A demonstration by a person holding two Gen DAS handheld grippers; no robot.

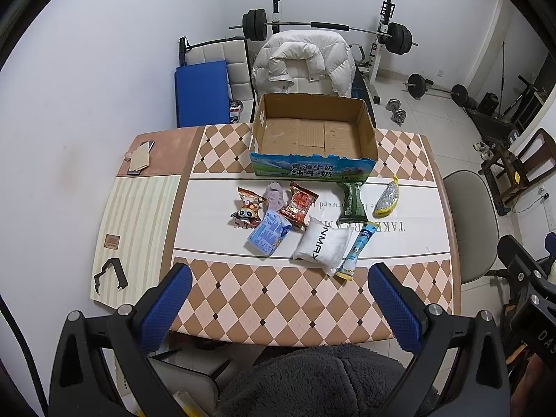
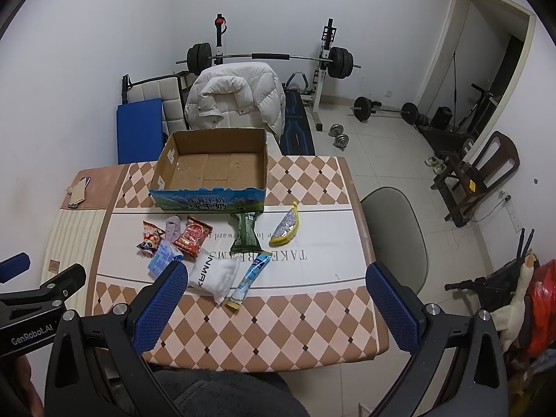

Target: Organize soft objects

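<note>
Left tool (image 1: pixel 279 299) held wide apart above the checkered tabletop (image 1: pixel 278 305), soft packets clustered before an empty cardboard box (image 1: pixel 314 135).

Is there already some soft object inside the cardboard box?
No, the cardboard box shows only its bare brown floor, and the packets, such as the white pouch, all lie on the table in front of it.

On the table (image 1: pixel 312 299), 8 soft packets (image 1: pixel 321 243) lie just before the cardboard box (image 1: pixel 314 166).
</note>
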